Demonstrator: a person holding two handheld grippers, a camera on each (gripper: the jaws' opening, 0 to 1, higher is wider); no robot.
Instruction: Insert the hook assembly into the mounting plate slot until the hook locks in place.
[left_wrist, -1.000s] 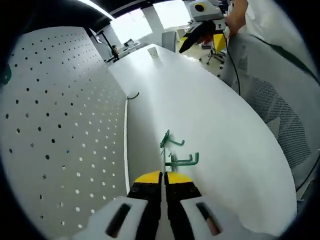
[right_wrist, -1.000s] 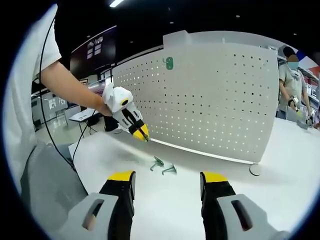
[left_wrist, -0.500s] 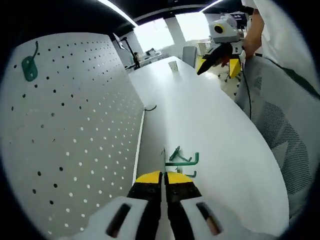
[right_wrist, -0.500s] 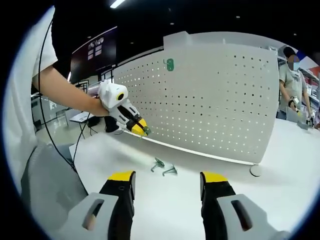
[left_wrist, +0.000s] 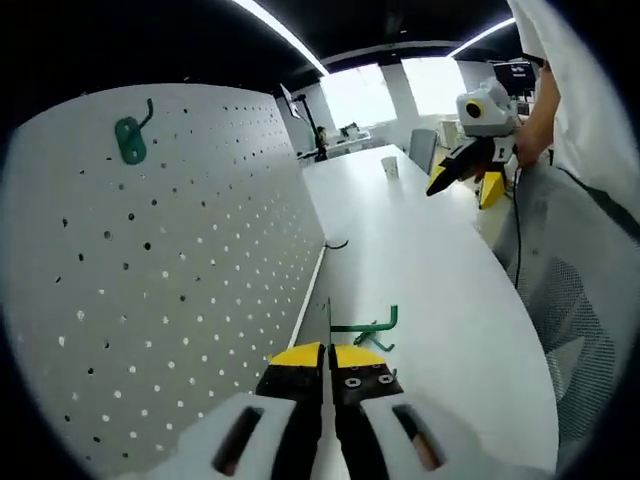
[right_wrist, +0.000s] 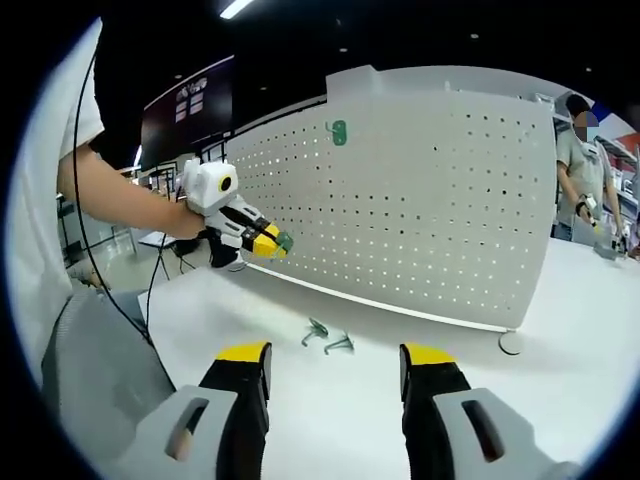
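Observation:
My left gripper (left_wrist: 326, 357) is shut on a green hook (left_wrist: 366, 325), whose thin plate stands up between the yellow tips and whose arm sticks out to the right. In the right gripper view the left gripper (right_wrist: 272, 241) hangs in the air close to the white pegboard (right_wrist: 440, 200), with the green hook (right_wrist: 284, 240) at its tip. Another green hook (left_wrist: 130, 137) sits high on the pegboard (left_wrist: 170, 270); it also shows as the mounted hook (right_wrist: 338, 131). My right gripper (right_wrist: 335, 365) is open over the table, with nothing between its jaws; it also shows far off as the right gripper (left_wrist: 465, 183).
Two loose green hooks (right_wrist: 329, 336) lie on the white table (right_wrist: 400, 420) in front of the pegboard. A mesh chair (left_wrist: 575, 320) stands at the table's edge. A small white cup (left_wrist: 390, 167) stands far down the table. A person (right_wrist: 585, 160) stands at the far right.
My left gripper has lifted off the table with the green hook and moved up toward the pegboard. The right gripper has stayed open and still.

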